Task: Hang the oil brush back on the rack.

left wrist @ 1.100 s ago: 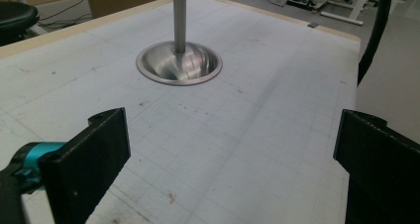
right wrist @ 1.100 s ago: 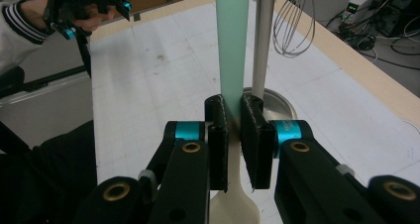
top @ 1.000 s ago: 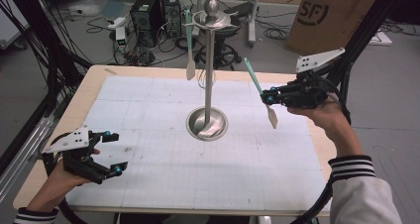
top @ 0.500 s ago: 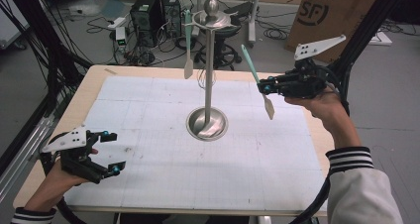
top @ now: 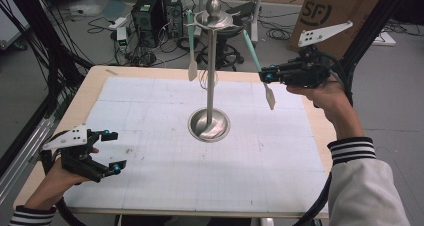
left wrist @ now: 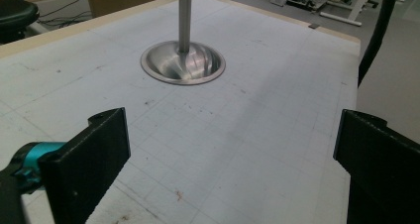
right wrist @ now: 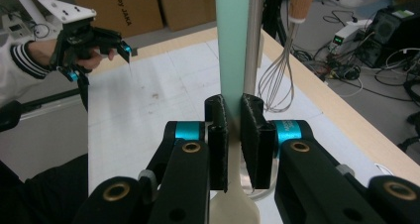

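Note:
A tall metal stand (top: pixel 212 71) rises from a round base (top: pixel 209 125) at the table's middle, with a ring at its top. A mint-handled spatula (top: pixel 192 46) hangs from the ring's left side. My right gripper (top: pixel 265 76) is raised to the right of the pole and shut on the handle of a second mint spatula (top: pixel 256 56). That spatula leans toward the ring, cream blade (top: pixel 270 97) down. In the right gripper view the pads (right wrist: pixel 219 120) clamp this handle (right wrist: pixel 232 40). My left gripper (top: pixel 113 151) rests open and empty at the table's front left, facing the base (left wrist: pixel 182 63).
A wire whisk (right wrist: pixel 278 83) with a wooden handle hangs from the stand beside the pole (right wrist: pixel 253 40). A white gridded mat (top: pixel 150 186) covers the table. Computers, cables and cardboard boxes stand on the floor beyond the far edge.
My right gripper has risen with the spatula, and the handle's top has come closer to the stand's ring. The left gripper has stayed put.

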`<action>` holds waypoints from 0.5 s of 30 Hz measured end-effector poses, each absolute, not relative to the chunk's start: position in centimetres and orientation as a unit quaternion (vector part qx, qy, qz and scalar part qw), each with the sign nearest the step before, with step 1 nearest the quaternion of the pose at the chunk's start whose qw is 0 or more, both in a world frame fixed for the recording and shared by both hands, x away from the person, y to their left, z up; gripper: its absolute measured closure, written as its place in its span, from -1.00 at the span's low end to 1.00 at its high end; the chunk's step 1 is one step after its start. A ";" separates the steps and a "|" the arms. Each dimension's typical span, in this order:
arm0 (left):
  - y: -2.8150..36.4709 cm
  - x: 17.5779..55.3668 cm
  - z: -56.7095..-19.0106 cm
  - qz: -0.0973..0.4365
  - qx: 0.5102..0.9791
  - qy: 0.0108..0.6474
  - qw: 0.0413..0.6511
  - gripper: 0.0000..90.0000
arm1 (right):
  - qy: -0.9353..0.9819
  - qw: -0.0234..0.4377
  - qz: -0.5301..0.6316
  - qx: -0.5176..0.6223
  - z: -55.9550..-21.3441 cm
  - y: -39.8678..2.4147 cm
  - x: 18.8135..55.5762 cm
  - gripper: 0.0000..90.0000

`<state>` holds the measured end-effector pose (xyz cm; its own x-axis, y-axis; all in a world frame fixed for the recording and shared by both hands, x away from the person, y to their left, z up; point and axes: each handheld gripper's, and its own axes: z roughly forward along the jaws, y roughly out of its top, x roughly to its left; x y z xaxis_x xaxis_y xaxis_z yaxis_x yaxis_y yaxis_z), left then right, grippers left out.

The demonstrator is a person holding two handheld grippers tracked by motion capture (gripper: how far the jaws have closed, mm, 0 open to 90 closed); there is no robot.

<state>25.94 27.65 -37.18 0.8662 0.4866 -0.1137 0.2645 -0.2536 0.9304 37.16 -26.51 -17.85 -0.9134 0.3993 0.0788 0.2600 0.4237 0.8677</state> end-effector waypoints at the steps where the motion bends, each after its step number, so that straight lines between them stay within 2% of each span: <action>1: 27.7 25.9 -37.2 0.098 0.786 0.239 0.562 -0.96 | 0.842 0.071 0.498 0.196 -17.7 -26.4 37.2 0.82; 15: 27.9 26.2 -37.0 0.100 0.786 0.239 0.561 -0.96 | 0.841 0.072 0.498 0.197 -17.2 -26.2 38.1 0.82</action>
